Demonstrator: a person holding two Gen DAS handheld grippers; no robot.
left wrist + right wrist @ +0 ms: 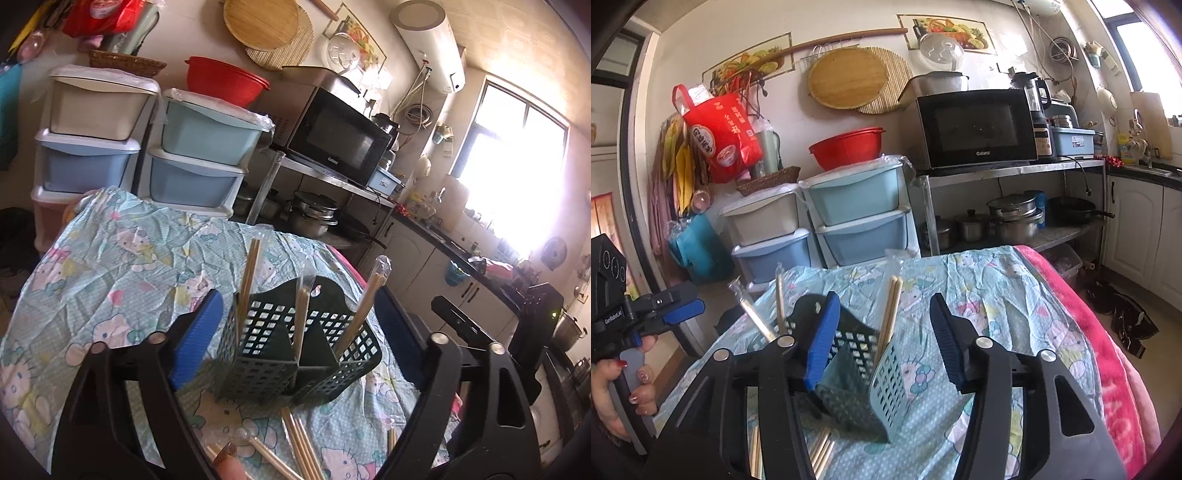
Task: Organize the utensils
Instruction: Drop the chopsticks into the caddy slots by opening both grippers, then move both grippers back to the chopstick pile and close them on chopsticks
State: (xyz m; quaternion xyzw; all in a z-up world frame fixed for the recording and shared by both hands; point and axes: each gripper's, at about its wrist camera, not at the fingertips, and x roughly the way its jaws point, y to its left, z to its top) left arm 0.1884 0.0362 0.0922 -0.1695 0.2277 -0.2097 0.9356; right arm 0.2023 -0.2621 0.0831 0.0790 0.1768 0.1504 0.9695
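A dark green perforated utensil caddy with three compartments stands on the cartoon-print cloth. Wrapped chopstick pairs stand upright in its compartments. My left gripper is open, its blue fingers either side of the caddy, empty. Loose wrapped chopsticks lie on the cloth in front of the caddy. In the right wrist view the caddy sits between the open fingers of my right gripper, with chopsticks standing in it. More chopsticks lie below. The left gripper also shows there at far left.
Stacked plastic drawers stand behind the table. A metal rack holds a microwave and pots. A pink blanket edges the table's right side. A counter and window are at right.
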